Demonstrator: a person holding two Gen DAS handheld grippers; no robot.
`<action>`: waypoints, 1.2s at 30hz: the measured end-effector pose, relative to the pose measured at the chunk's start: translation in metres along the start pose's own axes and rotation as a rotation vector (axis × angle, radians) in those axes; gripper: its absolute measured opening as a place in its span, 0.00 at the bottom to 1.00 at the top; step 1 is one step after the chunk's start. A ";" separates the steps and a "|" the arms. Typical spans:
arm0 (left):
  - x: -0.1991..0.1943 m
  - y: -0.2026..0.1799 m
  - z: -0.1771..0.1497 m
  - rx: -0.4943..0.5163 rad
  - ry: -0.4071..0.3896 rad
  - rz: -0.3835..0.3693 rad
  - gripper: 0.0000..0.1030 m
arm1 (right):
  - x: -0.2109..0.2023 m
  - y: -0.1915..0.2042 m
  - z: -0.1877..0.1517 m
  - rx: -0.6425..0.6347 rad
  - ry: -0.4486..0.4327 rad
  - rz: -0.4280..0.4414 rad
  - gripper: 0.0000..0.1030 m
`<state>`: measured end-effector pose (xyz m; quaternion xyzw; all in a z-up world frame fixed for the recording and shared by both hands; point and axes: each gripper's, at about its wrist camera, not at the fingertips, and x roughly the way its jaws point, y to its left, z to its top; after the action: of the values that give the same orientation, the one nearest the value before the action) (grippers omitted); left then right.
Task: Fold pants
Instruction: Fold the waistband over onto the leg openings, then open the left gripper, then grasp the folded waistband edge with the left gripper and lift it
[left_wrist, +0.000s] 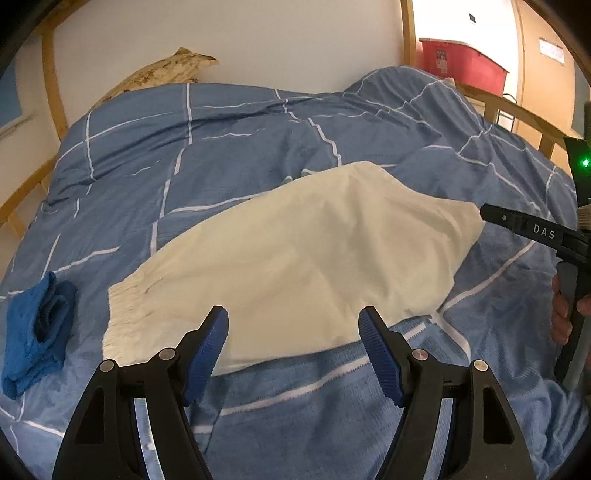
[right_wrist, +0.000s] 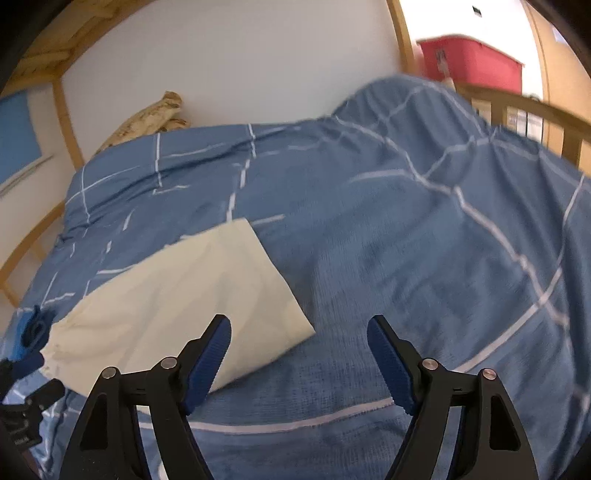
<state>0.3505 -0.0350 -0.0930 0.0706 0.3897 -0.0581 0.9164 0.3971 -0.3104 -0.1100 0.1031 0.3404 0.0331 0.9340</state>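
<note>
The cream pants (left_wrist: 295, 258) lie folded flat on the blue checked duvet (left_wrist: 221, 147), elastic waistband at the left. My left gripper (left_wrist: 293, 332) is open and empty, hovering over the pants' near edge. My right gripper (right_wrist: 299, 339) is open and empty, just right of the pants' folded right end (right_wrist: 184, 295), over bare duvet (right_wrist: 406, 240). The right gripper's black body (left_wrist: 535, 232) shows at the right edge of the left wrist view, beside the pants' right end.
A folded dark blue cloth (left_wrist: 37, 332) lies on the duvet left of the waistband. A patterned pillow (left_wrist: 166, 70) leans on the white wall at the back. A wooden bed rail (left_wrist: 517, 110) and a red bin (left_wrist: 461, 62) stand at the far right.
</note>
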 end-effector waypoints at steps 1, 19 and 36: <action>0.004 -0.001 0.001 -0.004 0.005 -0.004 0.70 | 0.008 -0.003 -0.001 0.014 0.025 0.008 0.67; 0.010 0.010 -0.012 -0.053 -0.005 0.014 0.70 | 0.021 -0.008 -0.004 0.012 0.060 -0.201 0.37; -0.023 0.195 -0.044 -0.429 -0.118 -0.003 0.59 | -0.035 0.203 -0.005 -0.331 -0.117 0.054 0.63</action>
<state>0.3356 0.1652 -0.0903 -0.1302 0.3390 0.0210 0.9315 0.3687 -0.1158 -0.0475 -0.0411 0.2727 0.1078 0.9552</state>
